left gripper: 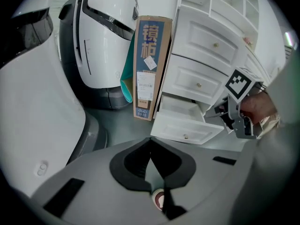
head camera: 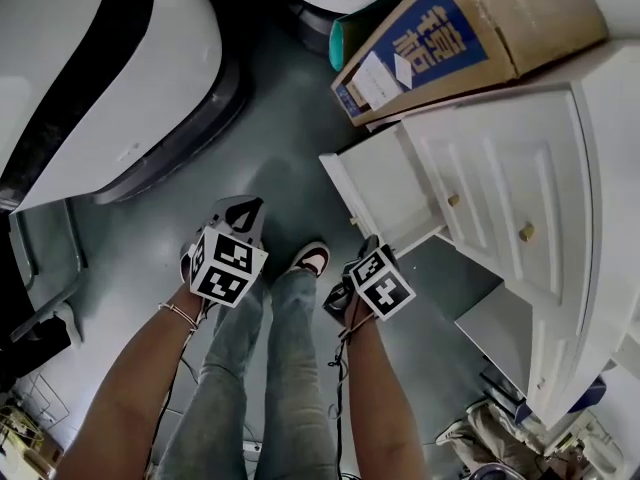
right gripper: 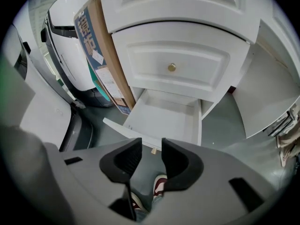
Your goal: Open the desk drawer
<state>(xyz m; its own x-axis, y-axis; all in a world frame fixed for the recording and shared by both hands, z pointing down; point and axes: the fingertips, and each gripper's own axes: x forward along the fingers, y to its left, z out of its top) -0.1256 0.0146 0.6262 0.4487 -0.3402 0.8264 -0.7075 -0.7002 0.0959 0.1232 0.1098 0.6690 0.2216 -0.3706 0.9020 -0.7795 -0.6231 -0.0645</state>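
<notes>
Head view, looking steeply down: the lowest drawer (head camera: 385,190) of the white desk (head camera: 545,168) stands pulled well out, and I see nothing inside it; I judge the task done or all but done. The right gripper (head camera: 365,255) hangs just in front of the drawer's front panel and above it; in the right gripper view its jaws stand wide apart with nothing pressed between the pads, and the drawer's small knob (right gripper: 153,150) shows just beyond the tips, untouched. The left gripper (head camera: 243,211) hovers well to the left of the drawer; the left gripper view shows its jaws closed together on nothing. A cardboard box (head camera: 465,28) leans just behind the drawer; the wearer's shoe (head camera: 313,258) rests on the floor close to the drawer's front.

Risks, as I judge them: a careless downward swing could knock the front panel and push the drawer back in; a further pull might draw it off its runners so it drops by the shoe; a step forward could catch a shin on the protruding corner.
</notes>
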